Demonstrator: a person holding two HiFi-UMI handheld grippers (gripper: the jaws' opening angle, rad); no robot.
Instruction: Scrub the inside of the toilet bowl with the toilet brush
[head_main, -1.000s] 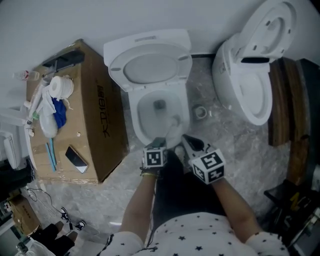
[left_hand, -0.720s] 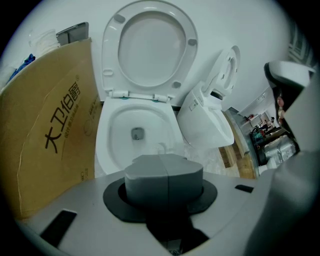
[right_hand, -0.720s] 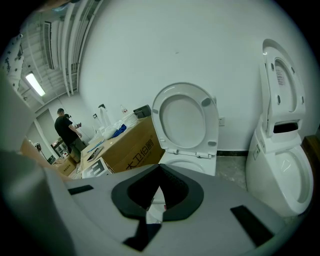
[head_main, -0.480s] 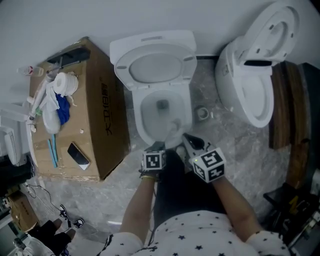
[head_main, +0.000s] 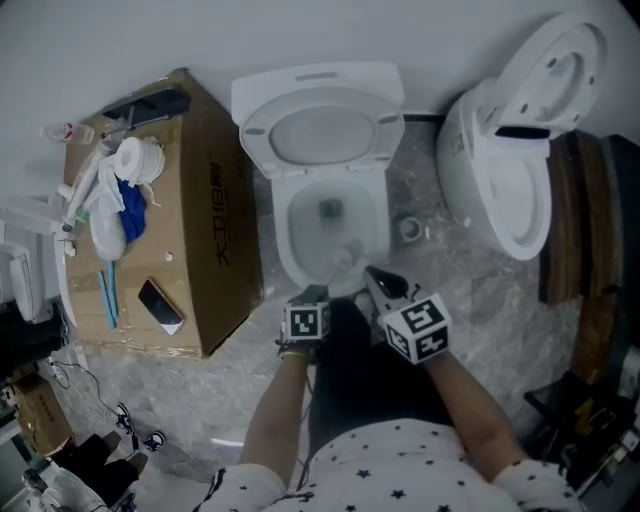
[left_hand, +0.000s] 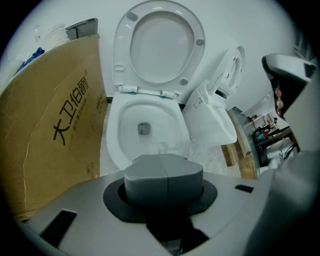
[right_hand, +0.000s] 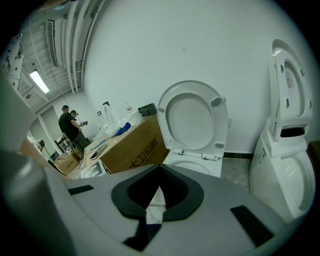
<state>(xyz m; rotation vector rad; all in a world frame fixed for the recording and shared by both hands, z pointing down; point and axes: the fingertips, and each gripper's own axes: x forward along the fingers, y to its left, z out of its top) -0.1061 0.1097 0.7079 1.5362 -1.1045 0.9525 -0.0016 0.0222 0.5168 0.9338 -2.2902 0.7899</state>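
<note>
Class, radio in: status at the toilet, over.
Left gripper shut, empty. Right gripper shut on white toilet brush, head inside white toilet bowl. Seat raised, nothing blocking.

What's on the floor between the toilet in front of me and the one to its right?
Head view: a small round ring-like thing sits on the floor between the middle toilet and the right toilet, touching neither.
</note>
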